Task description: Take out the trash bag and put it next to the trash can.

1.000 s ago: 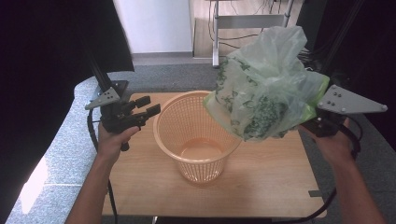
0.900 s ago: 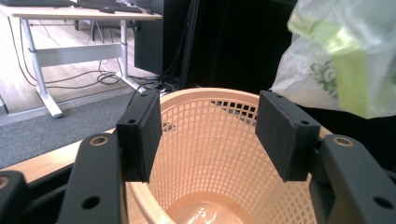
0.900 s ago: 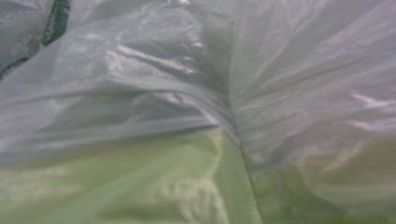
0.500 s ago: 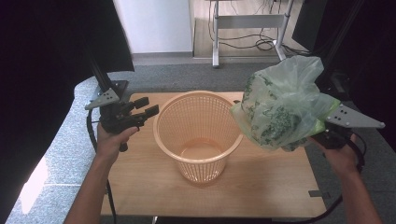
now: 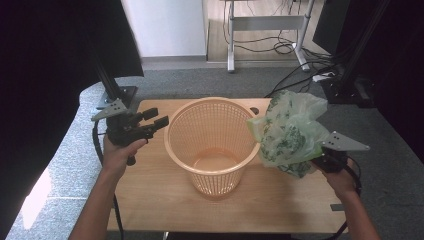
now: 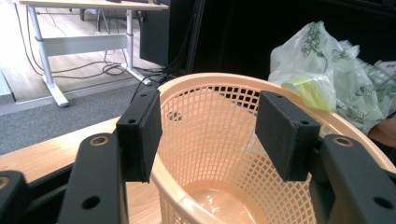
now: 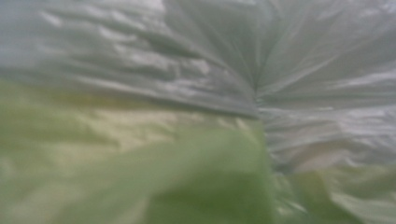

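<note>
One person is standing at a wooden surface (image 5: 165, 200), holding two grippers, one in each hand. One orange mesh basket (image 5: 212, 145) is sitting upright near the middle of the surface, its round mouth facing up and its inside holding nothing.

The left gripper (image 5: 150, 122) is hovering just beside the basket's left rim. In the left gripper view its two black fingers (image 6: 140, 133) are standing apart, released, with the basket's near rim showing in the gap between them; the pads are not pressing on it.

The right gripper (image 5: 322, 162) is sitting at the right side of the surface, its fingers clenched on one crumpled green and white plastic bag (image 5: 290, 135). The bag is bulging up and to the left of that hand, outside the basket and touching or nearly touching its right rim. In the right gripper view, blurred folds of the bag (image 7: 196, 116) are pressing close against the camera.

One cable is trailing from each gripper.
</note>
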